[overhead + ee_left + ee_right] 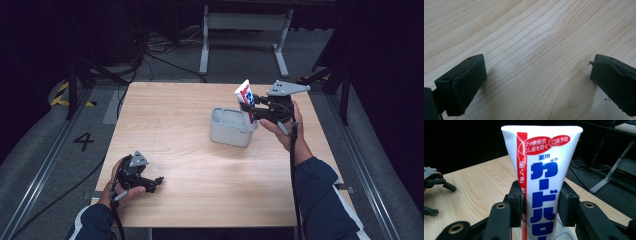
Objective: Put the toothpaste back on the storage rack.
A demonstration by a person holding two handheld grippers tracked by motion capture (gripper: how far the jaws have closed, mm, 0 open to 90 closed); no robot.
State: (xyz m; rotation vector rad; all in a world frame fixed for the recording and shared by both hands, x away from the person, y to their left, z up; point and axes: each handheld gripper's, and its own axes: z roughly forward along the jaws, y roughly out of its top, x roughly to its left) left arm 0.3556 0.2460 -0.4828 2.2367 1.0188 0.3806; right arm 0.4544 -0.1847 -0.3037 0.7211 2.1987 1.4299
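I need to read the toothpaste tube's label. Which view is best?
The right gripper view: the toothpaste tube stands close, print facing the camera. The high view shows it small, over the grey bin.

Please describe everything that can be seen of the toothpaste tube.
The toothpaste tube is white, glossy plastic with a red stripe, red labels and blue Japanese letters. Its flat crimped end points up. The right gripper is shut on it, one pad pressing each side. It is held slightly tilted over the grey bin; its lower end is hidden.
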